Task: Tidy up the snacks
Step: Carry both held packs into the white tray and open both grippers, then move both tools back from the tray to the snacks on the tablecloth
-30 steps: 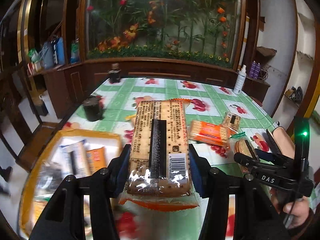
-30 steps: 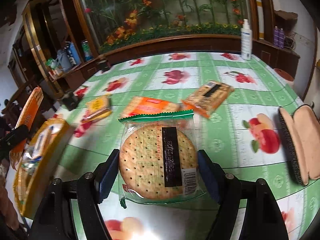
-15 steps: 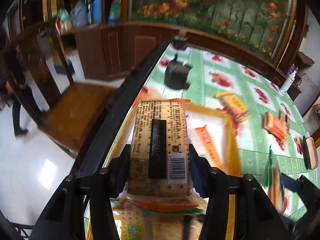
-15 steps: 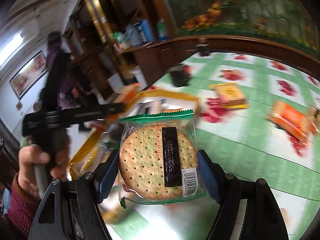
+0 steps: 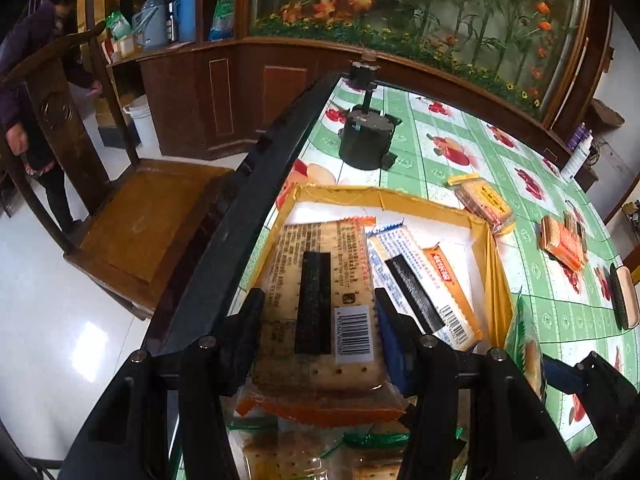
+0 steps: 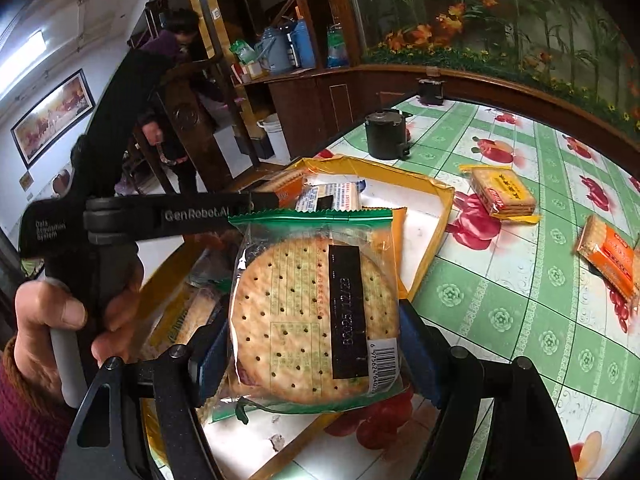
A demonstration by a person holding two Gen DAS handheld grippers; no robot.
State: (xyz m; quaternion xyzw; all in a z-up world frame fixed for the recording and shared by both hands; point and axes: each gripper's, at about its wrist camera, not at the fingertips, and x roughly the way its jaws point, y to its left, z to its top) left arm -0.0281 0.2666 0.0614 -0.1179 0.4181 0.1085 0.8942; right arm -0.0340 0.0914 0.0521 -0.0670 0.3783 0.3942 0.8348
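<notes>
Crowding box (image 5: 496,264): packets (image 5: 420,284) (overlapping)

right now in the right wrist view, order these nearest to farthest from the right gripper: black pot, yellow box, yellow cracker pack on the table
1. yellow box, directly beneath the right gripper
2. yellow cracker pack, on the tablecloth to the upper right
3. black pot, at the table's far edge

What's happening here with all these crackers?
A person is tidying snack packs into a yellow box on the table. The left gripper holds a rectangular cracker pack above the box, and the right gripper holds a round cracker pack beside it. A few packs already lie inside; several loose packs wait on the green tablecloth.
</notes>
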